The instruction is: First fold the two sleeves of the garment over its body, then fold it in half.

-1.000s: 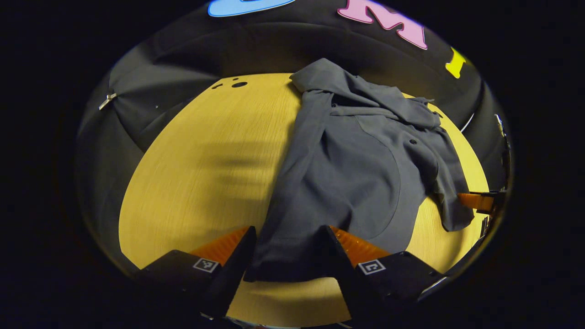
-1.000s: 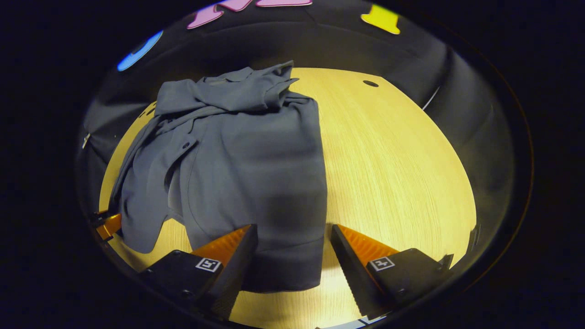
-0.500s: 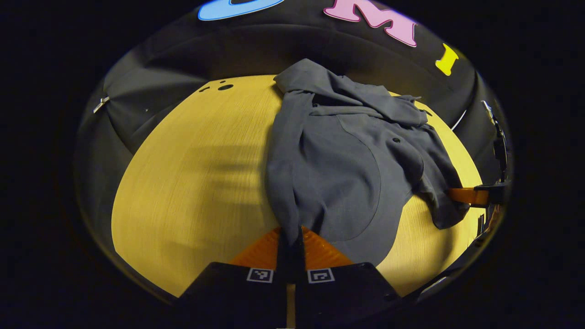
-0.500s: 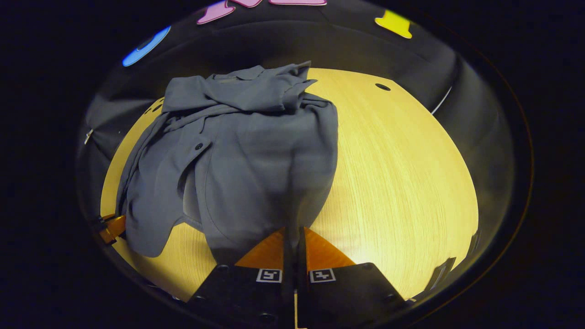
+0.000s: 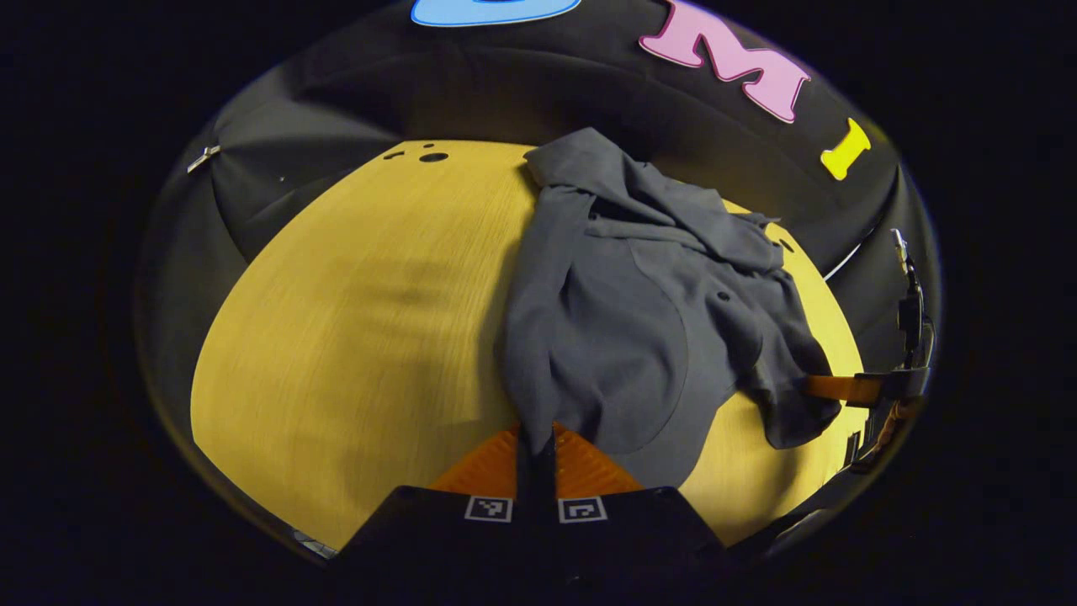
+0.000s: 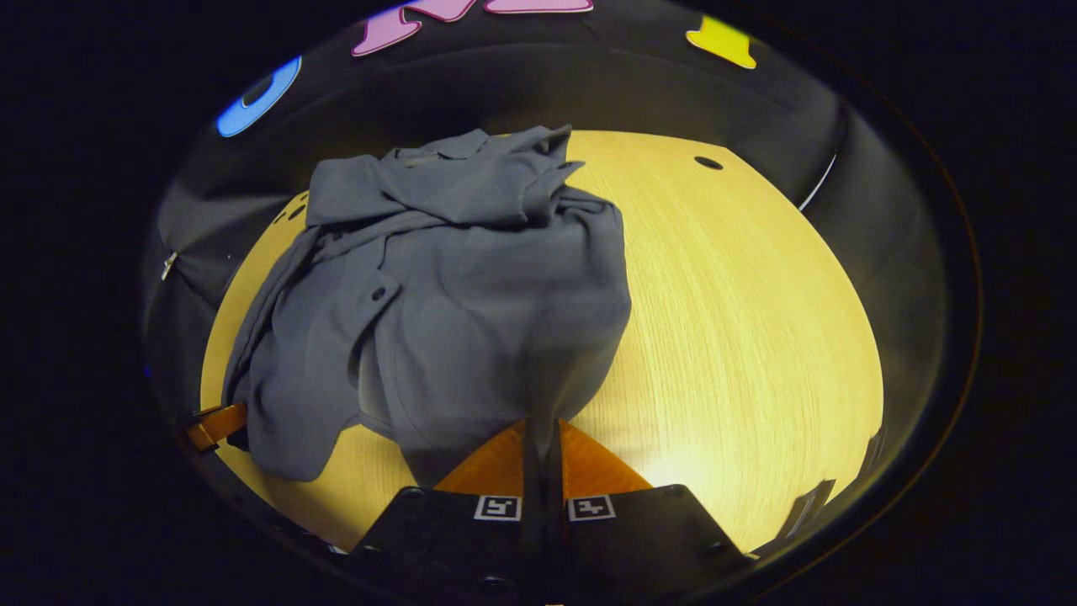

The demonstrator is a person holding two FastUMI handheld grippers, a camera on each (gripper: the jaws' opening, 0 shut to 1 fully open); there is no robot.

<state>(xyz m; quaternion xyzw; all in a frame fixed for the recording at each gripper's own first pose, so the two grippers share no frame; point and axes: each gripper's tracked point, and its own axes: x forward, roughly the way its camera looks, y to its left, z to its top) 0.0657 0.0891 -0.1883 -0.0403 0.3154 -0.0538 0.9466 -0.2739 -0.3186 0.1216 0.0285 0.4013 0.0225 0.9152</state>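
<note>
A dark grey buttoned shirt (image 5: pixel 639 311) lies on the yellow wooden table (image 5: pixel 353 320), its sleeves folded over the body and its collar bunched at the far end. My left gripper (image 5: pixel 536 438) is shut on the shirt's near hem at one corner. In the right gripper view the same shirt (image 6: pixel 471 286) spreads ahead, and my right gripper (image 6: pixel 540 433) is shut on the hem at the other corner. The pinched cloth rises off the table (image 6: pixel 740 295) at both grips. The right gripper shows far off at the edge of the left gripper view (image 5: pixel 841 389).
Black cloth walls close in the table on the far side and both flanks. Small round holes (image 5: pixel 433 156) mark the tabletop near its far edge, and another hole (image 6: pixel 708 162) sits at the far right. Bare wood lies on either side of the shirt.
Both grippers went from open around the hem to shut on it. The hem has since lifted and drawn slightly toward the shirt's far end.
</note>
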